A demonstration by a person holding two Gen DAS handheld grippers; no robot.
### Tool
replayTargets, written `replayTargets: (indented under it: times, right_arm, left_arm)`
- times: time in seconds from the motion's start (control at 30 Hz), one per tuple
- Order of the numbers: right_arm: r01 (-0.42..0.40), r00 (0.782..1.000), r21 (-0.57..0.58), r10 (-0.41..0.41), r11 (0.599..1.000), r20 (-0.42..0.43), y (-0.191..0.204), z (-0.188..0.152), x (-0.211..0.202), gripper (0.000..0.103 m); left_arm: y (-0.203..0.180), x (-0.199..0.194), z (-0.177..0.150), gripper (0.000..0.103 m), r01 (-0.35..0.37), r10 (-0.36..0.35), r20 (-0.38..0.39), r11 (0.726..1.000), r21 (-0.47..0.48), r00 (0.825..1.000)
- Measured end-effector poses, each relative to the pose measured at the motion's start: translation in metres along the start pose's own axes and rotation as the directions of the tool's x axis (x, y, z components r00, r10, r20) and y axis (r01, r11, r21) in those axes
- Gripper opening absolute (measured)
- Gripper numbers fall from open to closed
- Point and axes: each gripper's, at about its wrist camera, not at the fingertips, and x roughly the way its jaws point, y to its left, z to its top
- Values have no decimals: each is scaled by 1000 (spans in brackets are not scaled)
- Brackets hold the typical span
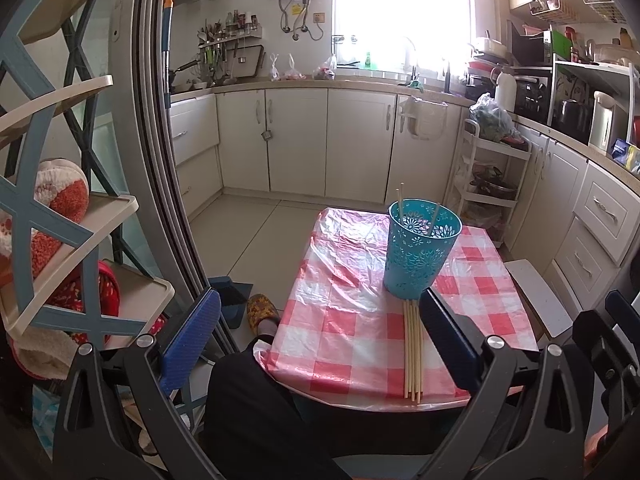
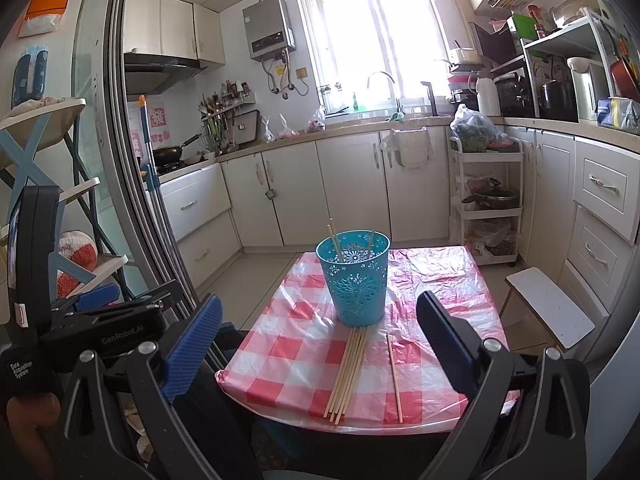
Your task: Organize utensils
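Observation:
A teal cut-out utensil cup (image 1: 421,247) (image 2: 354,278) stands on a small table with a red-checked cloth (image 1: 332,320) (image 2: 288,352). Two chopsticks stand inside it. A bundle of several wooden chopsticks (image 1: 413,350) (image 2: 349,372) lies flat on the cloth in front of the cup. One single chopstick (image 2: 394,376) lies apart to the right of the bundle. My left gripper (image 1: 320,336) is open and empty, held above the table's near edge. My right gripper (image 2: 320,340) is open and empty, also near the front edge. The left gripper body (image 2: 100,320) shows at left in the right wrist view.
A white stool (image 2: 550,308) stands right of the table. A white trolley (image 2: 486,200) with a pot stands behind. A shelf rack with slippers (image 1: 60,220) and a sliding door frame (image 1: 160,160) are at left. My knees are under the table's front edge.

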Motion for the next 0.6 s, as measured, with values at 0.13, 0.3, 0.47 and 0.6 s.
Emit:
replayTargets:
  times: [0.13,0.3,0.47,0.6]
  right_arm:
    - [0,1000,0,0,1000,-1,0,0,0,93]
    - [0,1000,-1,0,1000,-1,0,1,0,94]
    - [1,1000,-1,-1,1000,-1,1,0,0,94]
    - [1,1000,-1,-1,1000,-2,0,0,0,94]
  left_arm:
    - [0,0,0,96,-1,1,1,1000,1,1000]
    - [1,0,0,96,0,0,0,1000,2,1000]
    - [1,0,0,96,0,0,0,1000,2,1000]
    - [1,0,0,96,0,0,-1,1000,2,1000]
